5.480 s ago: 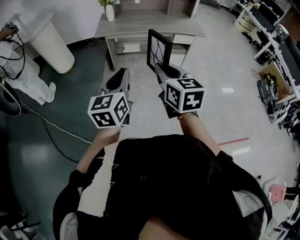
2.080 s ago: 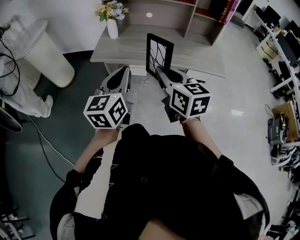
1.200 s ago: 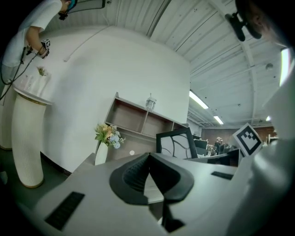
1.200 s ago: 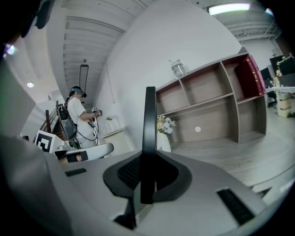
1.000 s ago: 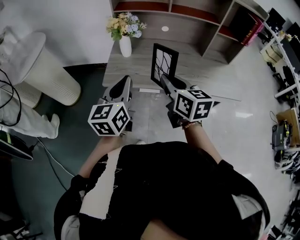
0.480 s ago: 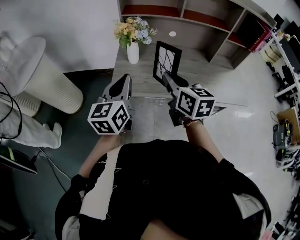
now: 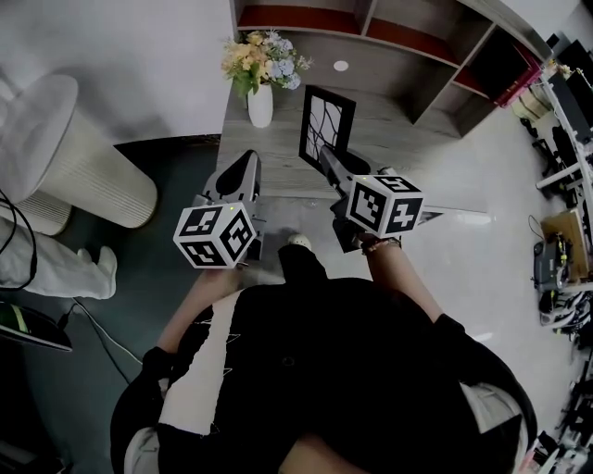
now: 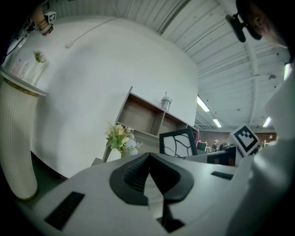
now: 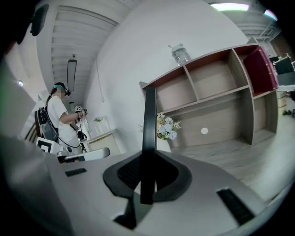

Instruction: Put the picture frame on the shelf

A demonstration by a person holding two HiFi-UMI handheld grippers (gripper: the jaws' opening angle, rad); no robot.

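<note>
Black-rimmed rectangular picture frame (image 7: 325, 125), upright, lower edge clamped in right tongs (image 7: 327, 159), over grey wood desk (image 7: 398, 139); brown open shelf (image 7: 306, 17) at 12 o'clock. Left tongs (image 7: 246, 162) together, empty. Likely stiff, light, fragile pane: grip rim only.

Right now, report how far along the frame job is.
Done: the frame is picked up and is at the shelf. In hand: the right gripper is shut on its edge, holding it upright in front of the shelf, to the right of the vase; the left gripper is shut and empty. Left: set the frame on the shelf and let go.
</note>
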